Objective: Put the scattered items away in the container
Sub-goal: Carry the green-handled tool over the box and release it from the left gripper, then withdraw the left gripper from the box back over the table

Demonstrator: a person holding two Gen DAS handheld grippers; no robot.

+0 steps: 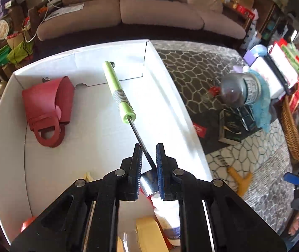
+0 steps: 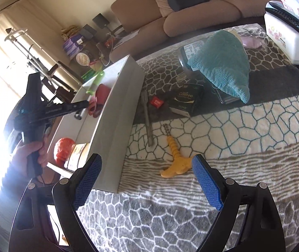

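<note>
Left gripper [image 1: 149,153] is over the white box [image 1: 8,113], jaws pinched narrow on the thin metal shaft of the green-handled tool [image 1: 119,92], handle pointing off toward eleven o'clock. A red pouch [image 1: 48,105] lies in the box at nine o'clock. Right gripper [image 2: 147,180] hangs wide open above the rug [image 2: 254,126], with the yellow corkscrew [image 2: 176,157] at twelve o'clock between its fingers.

Box floor: bare white stretch between the red pouch [image 1: 47,109] and the green-handled tool [image 1: 119,93].
Box wall [image 2: 115,113]: upright, just left of the yellow corkscrew [image 2: 175,159].
Above corkscrew: clear cloth [image 2: 244,147] all round; metal tongs [image 2: 147,117] lie near.
</note>
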